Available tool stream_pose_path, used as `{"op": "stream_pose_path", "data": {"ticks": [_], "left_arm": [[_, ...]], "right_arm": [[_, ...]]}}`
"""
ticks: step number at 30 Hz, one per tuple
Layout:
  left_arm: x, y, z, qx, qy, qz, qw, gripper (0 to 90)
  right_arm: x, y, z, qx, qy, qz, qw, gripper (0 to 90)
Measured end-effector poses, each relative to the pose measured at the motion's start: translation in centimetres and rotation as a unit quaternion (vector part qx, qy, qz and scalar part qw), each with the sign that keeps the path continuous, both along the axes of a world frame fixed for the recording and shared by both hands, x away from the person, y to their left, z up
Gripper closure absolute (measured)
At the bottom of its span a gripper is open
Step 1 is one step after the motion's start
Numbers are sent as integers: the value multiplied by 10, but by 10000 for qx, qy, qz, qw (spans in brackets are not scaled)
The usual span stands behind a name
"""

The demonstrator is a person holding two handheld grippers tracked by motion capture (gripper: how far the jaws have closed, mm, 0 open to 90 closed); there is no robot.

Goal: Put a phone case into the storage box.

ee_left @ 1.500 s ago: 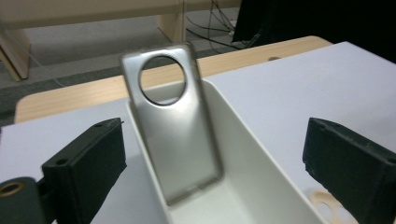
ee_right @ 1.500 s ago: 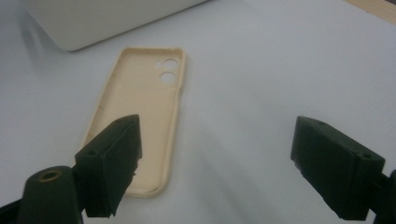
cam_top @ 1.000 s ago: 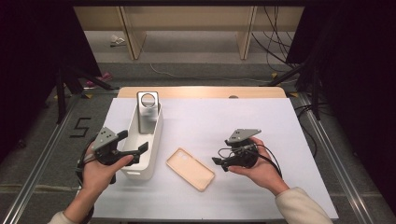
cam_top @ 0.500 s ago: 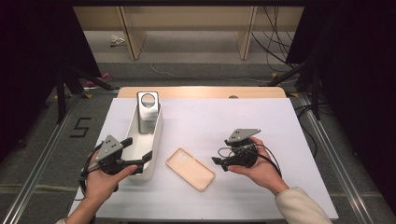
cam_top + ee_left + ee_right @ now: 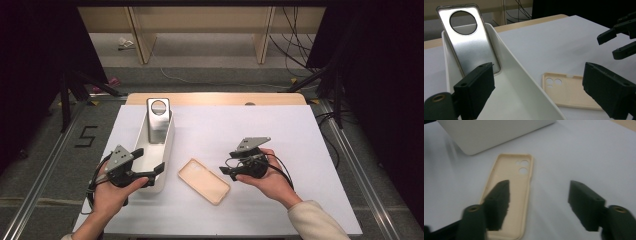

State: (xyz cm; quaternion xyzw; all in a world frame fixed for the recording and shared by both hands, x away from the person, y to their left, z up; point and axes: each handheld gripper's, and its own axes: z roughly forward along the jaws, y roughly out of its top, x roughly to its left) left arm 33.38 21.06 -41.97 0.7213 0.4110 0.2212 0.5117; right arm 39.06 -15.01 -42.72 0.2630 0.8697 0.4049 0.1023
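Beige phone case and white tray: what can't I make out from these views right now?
- beige phone case: its near end is covered by a jaw of the right gripper in the right gripper view, which is blurred.
- silver phone case: its lower end is hidden behind a jaw of the left gripper.
- white tray: near end is hidden by the left gripper in the high view.

Both grippers black, each topped by a grey three-cornered plate: left gripper (image 5: 152, 174), right gripper (image 5: 226, 172). Black cables trail from each. Blocky jaws, brass-ringed screw holes. Cream sleeve (image 5: 315, 222), right arm.
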Motion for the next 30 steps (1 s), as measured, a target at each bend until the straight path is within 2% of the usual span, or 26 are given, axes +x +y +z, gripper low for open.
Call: {"op": "stream_pose_path", "data": {"ticks": [2,5,7,10,14,18,24,30], "left_arm": [[0,-1,-1,18,16,-3,10000,105],[0,-2,-1,16,36,5,10000,108],[0,-2,-1,29,24,-10,10000,112],[0,-2,-2,33,45,-6,10000,114],[-1,-3,-2,33,34,-20,10000,115],[-1,-3,-3,61,58,-31,10000,115],[0,-4,-4,76,73,-41,9999,117],[0,-4,-4,94,59,-39,9999,117]], "right_arm": [[-1,5,0,-98,-65,69,9999,620],[0,13,0,-132,-5,175,9998,775],[0,20,-3,-244,41,265,9993,844],[2,35,-7,-419,106,358,9984,900],[9,55,-14,-606,220,444,9969,900],[20,71,-20,-738,305,414,9959,900],[31,84,-29,-812,410,323,9953,900],[35,93,-35,-906,435,337,9944,900]]}}
